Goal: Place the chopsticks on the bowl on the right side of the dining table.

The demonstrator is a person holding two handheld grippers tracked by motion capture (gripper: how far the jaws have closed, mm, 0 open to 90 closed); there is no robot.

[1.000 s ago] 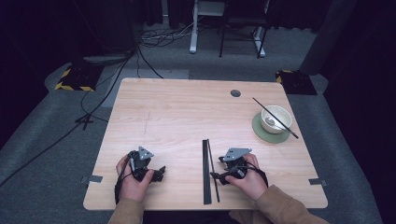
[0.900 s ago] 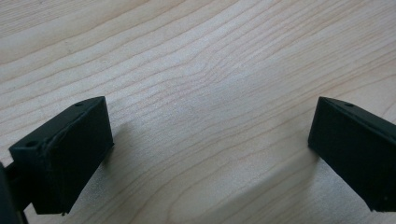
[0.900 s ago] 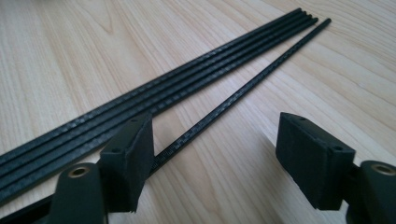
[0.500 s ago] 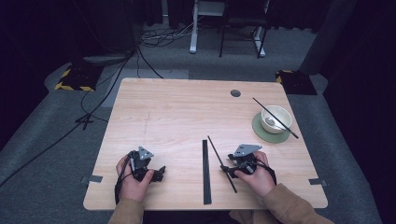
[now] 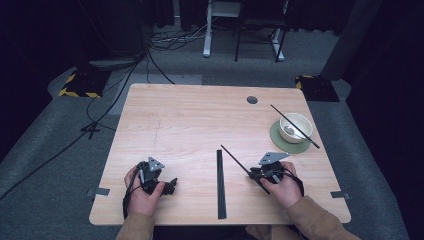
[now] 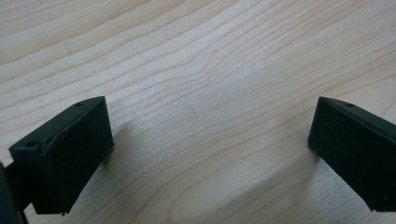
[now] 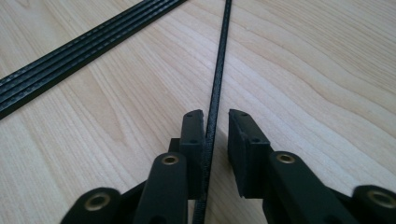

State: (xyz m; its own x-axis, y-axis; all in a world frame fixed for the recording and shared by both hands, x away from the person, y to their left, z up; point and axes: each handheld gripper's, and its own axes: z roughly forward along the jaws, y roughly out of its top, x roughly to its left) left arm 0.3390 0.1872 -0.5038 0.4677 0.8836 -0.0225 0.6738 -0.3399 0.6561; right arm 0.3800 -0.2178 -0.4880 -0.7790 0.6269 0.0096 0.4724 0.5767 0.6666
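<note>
- So the right gripper (image 5: 260,175) has one thin black chopstick (image 5: 240,165) running between its jaws. In the right gripper view the stick (image 7: 215,93) lies against the left jaw pad with a sliver of daylight on the other side, so I honestly can't tell whether it's properly clamped or just cradled.
- The stick's long axis runs diagonally, pointing up and to the left across the table (image 5: 200,120) from the right hand, tip ending near the top of the black bundle (image 5: 220,185).
- That bundle of sticks lies flat, running straight toward and away from the person, between the two hands and closer to the right one.
- Left gripper (image 5: 167,186) rests near the table's front edge, jaws wide apart with nothing but bare wood between them in the left gripper view (image 6: 205,140).
- Far right there's a white bowl (image 5: 295,127) on a green coaster (image 5: 277,142) with another chopstick (image 5: 295,126) laid across the rim. My guess: the held stick goes there, so it needs swinging right and away.
</note>
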